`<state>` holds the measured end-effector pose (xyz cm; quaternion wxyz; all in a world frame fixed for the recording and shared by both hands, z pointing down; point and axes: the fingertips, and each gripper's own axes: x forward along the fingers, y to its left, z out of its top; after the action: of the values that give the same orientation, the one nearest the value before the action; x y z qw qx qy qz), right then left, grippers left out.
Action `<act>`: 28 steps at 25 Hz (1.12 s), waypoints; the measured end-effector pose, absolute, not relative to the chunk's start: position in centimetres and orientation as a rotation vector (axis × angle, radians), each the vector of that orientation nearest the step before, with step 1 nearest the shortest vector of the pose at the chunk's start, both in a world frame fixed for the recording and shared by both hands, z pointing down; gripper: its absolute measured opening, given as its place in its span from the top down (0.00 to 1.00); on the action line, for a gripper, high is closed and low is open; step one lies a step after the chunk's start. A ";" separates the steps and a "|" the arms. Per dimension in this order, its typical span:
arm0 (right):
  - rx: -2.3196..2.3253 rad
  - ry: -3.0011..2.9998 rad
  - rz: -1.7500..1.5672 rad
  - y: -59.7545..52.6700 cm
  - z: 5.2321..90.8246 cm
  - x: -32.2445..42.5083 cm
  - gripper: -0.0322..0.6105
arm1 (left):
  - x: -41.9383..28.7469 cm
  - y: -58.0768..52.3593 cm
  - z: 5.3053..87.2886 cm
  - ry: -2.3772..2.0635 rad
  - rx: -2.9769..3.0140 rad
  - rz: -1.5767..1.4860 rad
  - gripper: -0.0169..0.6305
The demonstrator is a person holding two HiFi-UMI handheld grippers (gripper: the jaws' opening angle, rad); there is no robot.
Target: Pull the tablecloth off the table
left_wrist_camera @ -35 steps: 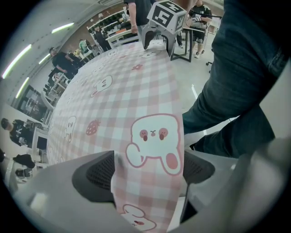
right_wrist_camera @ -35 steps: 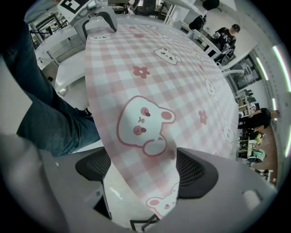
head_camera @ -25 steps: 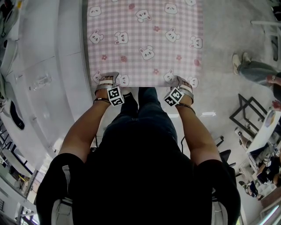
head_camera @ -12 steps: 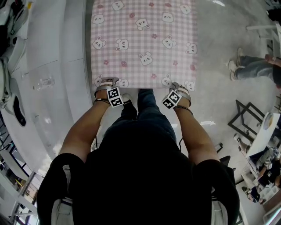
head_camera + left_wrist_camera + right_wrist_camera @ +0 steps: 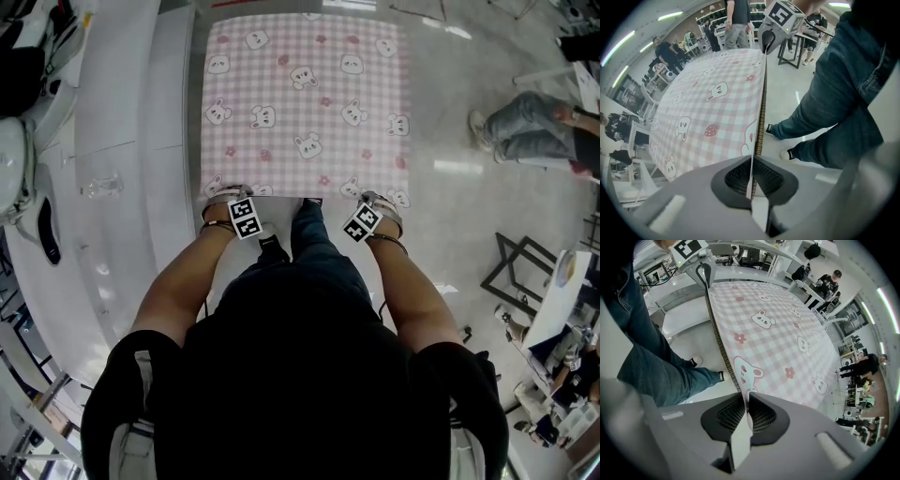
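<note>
Though unclear overhead, tablecloth (image 5: pixel 708 108) between jaws

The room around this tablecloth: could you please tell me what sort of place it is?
Probably a shared lab or workshop hall: long white workbenches, ceiling strip lights, and several other people standing at benches.

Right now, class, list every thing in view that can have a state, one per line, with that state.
tablecloth, spread out flat, near edge pinched close to both near corners.
left gripper, shut on the tablecloth's edge.
right gripper, jaws have just been closing, now shut on the tablecloth's edge.
</note>
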<state>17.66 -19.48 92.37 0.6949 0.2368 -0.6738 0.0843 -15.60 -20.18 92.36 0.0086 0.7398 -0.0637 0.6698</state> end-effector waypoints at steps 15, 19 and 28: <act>0.592 -1.489 0.230 -20.5 90.0 16.5 0.89 | -16.8 -22.8 89.6 -0.222 2.344 2.025 0.97; 0.611 -1.488 0.234 -19.6 88.9 16.3 0.89 | -17.1 -22.3 88.4 -0.218 2.354 2.015 0.97; 0.672 -1.485 0.253 -18.1 86.5 15.9 0.89 | -17.4 -21.6 85.6 -0.241 2.377 1.953 0.97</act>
<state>15.91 -18.07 86.47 0.6786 0.2991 -0.6613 0.1127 -17.39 -21.56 85.61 0.0281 0.7700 -0.0782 0.6326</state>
